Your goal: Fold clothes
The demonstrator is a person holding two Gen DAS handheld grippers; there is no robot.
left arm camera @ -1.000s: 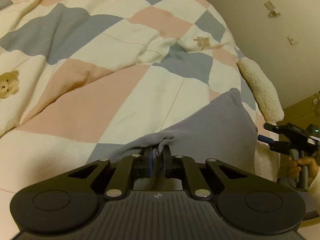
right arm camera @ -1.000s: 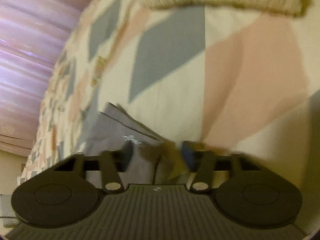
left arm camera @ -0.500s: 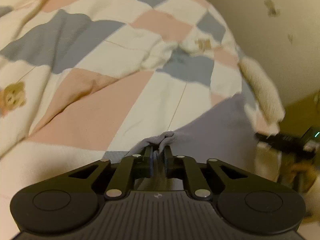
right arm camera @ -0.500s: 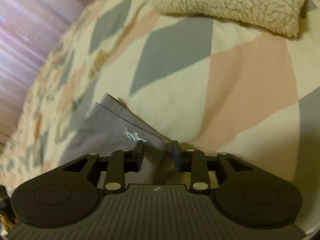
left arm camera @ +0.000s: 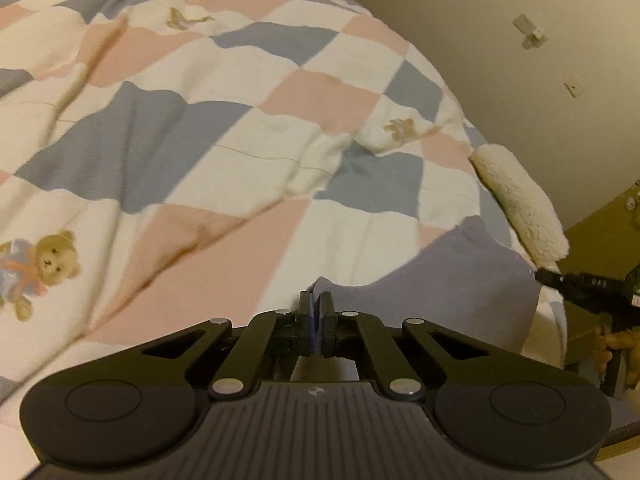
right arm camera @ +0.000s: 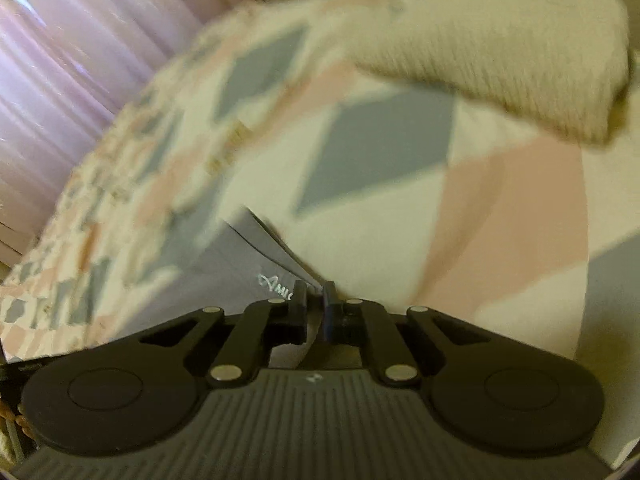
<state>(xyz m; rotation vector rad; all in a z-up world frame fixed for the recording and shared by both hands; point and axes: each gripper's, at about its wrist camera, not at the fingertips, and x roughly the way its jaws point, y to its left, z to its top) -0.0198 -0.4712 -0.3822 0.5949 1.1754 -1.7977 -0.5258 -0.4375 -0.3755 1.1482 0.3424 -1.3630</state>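
Grey garment [left arm camera: 460, 276] stretches lengthwise between left gripper [left arm camera: 316, 304] and right gripper [right arm camera: 315, 296].

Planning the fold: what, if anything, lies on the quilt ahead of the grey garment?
Nothing visible on the near patchwork quilt ahead of the grey cotton garment; the cream fleece piece lies off to its right edge. Both claws, left and right, already pinch it.

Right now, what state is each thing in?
Left gripper: shut on the grey garment's corner.
Right gripper: shut on the garment's edge.
Grey cotton garment: partly folded, stretched between both grippers.
Cream fleece item: folded, lying on the quilt.
Checked quilt: spread, rumpled.
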